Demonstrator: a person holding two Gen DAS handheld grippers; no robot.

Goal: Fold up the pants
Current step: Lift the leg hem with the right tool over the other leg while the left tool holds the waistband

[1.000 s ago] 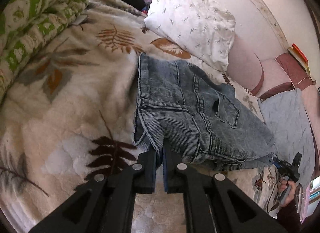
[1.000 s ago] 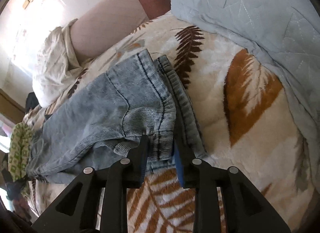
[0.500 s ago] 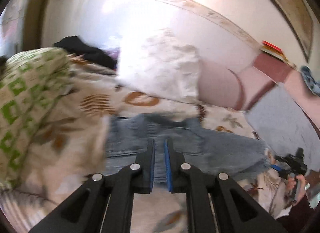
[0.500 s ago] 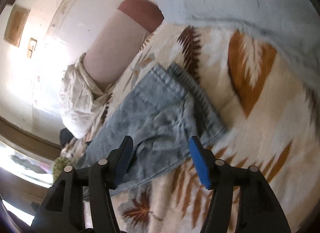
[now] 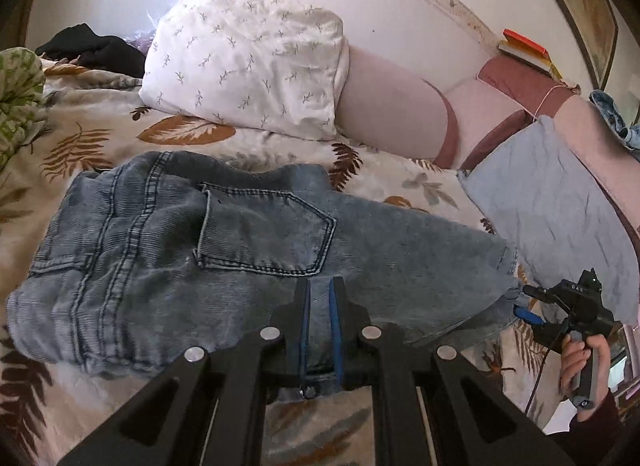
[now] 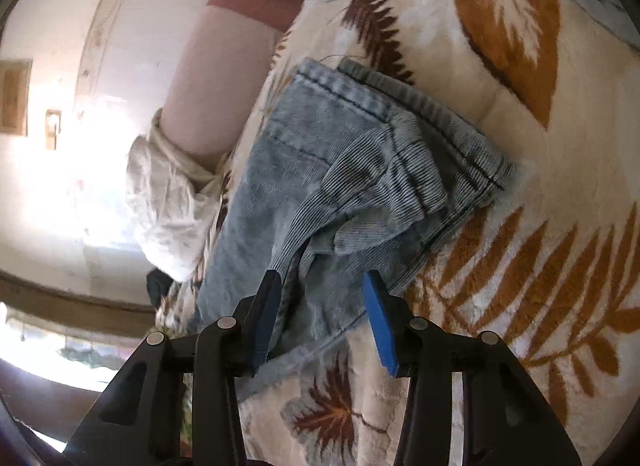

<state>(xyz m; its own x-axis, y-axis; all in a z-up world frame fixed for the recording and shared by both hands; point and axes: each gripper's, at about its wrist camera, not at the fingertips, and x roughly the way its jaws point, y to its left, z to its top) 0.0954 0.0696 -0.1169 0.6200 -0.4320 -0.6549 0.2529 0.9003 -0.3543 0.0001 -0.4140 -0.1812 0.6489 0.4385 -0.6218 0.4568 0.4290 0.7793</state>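
Faded blue jeans lie folded on a leaf-patterned blanket, back pocket up. My left gripper hovers at the near edge of the jeans; its jaws stand a narrow gap apart with denim showing between them, and whether they pinch it is unclear. My right gripper is open over the bunched hem end of the jeans, holding nothing. It also shows in the left wrist view, at the right end of the jeans.
A white pillow and a pink bolster lie behind the jeans. A grey-blue quilt is at the right. A green-patterned cover and dark clothes sit at far left. The blanket spreads right of the hem.
My right gripper has let go of the hem and opened. My left gripper has moved from the waistband corner to the middle of the jeans' near edge.
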